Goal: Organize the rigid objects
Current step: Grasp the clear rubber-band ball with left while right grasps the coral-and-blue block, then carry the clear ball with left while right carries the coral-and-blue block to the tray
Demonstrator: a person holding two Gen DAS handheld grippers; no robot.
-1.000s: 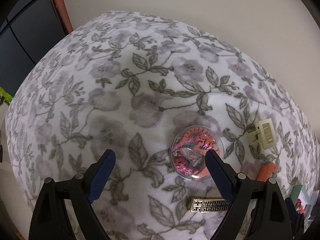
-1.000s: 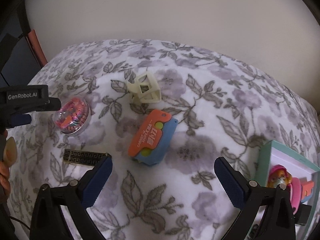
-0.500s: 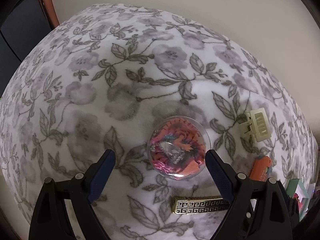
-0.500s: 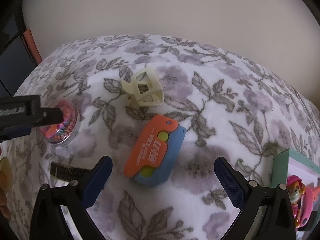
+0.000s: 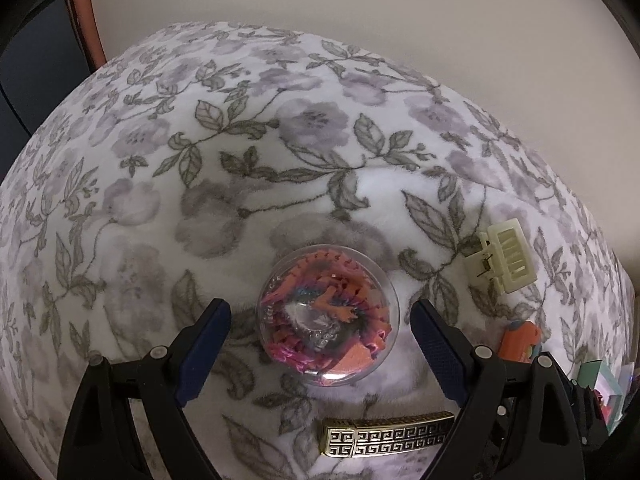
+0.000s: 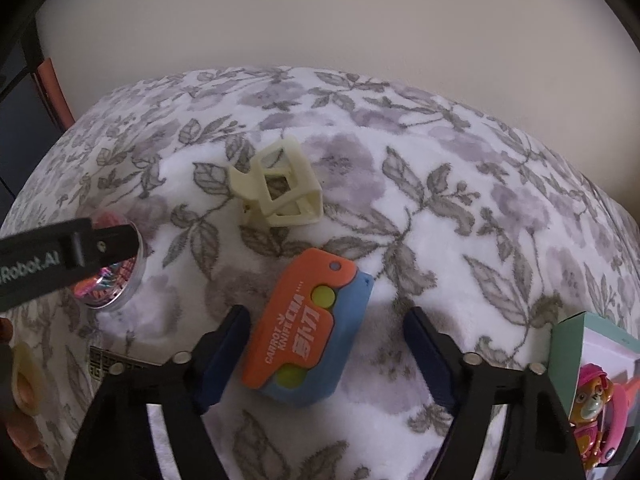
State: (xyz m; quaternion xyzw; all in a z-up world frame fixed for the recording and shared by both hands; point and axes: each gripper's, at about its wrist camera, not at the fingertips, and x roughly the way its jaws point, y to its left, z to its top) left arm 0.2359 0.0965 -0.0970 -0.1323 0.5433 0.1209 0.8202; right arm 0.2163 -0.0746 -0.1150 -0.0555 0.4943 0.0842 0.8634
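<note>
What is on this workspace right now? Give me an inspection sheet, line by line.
Surface: floral fleece cloth over a rounded top.
Job's things: clear capsule with a pink and orange toy inside; orange and blue carrot knife toy; cream hair claw; gold-patterned black bar; all lying apart on the cloth.
Clutter: teal box with a pink figure, at the right edge.
Grippers: left tool open, the capsule between its fingers, untouched; right tool closing around the knife toy, pads not yet pressing.
Cables: nothing seen.
Surroundings: plain beige wall; dark furniture at left.
</note>
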